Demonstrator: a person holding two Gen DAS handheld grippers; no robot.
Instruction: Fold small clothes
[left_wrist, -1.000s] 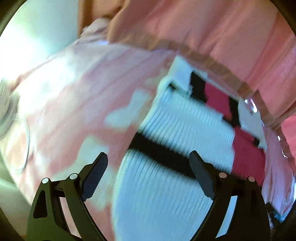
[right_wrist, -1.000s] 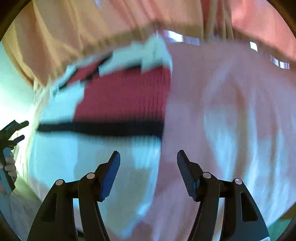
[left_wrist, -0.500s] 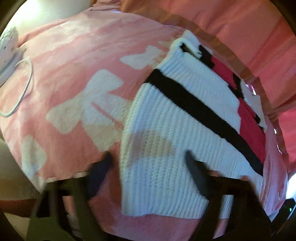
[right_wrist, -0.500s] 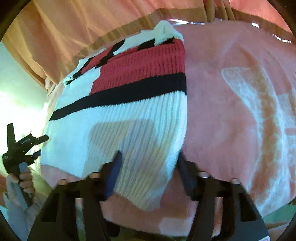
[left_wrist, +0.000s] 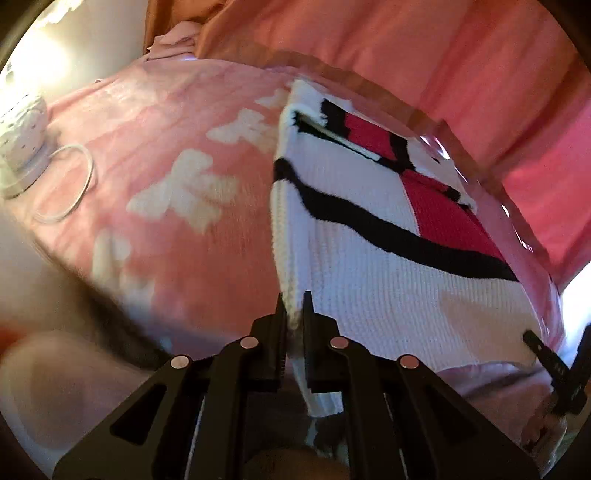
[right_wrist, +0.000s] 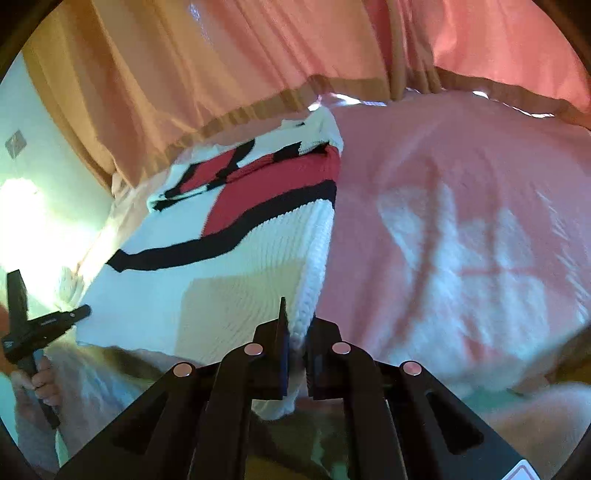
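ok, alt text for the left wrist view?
The left hand-held gripper is shut on the near left corner of a white knit sweater with black and red blocks, lying on a pink blanket with pale bows.

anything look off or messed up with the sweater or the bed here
Nothing stands out. The knit sweater lies flat on the pink blanket, with the left gripper and right gripper each shut on a near corner of its hem. A white cable loops loosely at the bed's edge, nothing spilled or torn.
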